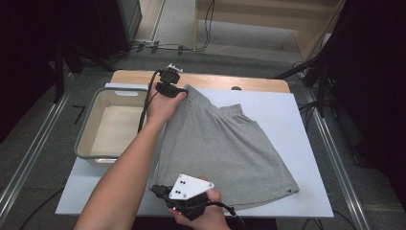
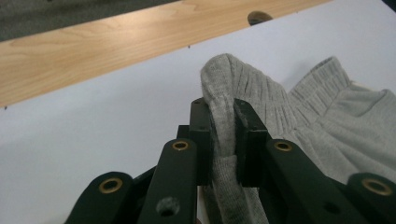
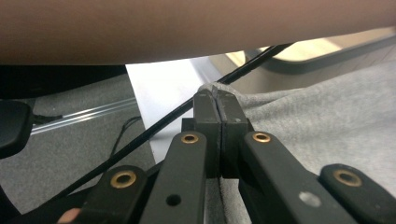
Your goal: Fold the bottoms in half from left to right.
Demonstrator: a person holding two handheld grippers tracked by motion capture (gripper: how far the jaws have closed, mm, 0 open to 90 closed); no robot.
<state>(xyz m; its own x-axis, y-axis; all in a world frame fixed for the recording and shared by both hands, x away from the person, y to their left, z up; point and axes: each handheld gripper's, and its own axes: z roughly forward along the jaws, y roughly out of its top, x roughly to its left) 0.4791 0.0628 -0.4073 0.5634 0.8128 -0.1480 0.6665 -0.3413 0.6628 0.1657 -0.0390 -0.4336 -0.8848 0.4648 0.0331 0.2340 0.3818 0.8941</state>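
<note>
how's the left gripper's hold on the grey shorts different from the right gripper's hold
The left gripper pinches a thick fold of the ribbed waistband of the grey shorts, at the far corner of the table; the right gripper pinches a thin hem edge at the near corner. The left jaws stand slightly apart around bunched fabric; the right jaws sit almost together. Both are shut on the same shorts.

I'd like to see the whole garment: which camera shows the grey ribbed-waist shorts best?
The high view: the grey shorts lie spread across the white board, outline complete. The left gripper view shows only the pinched waistband; the right gripper view shows only a clamped edge.
</note>
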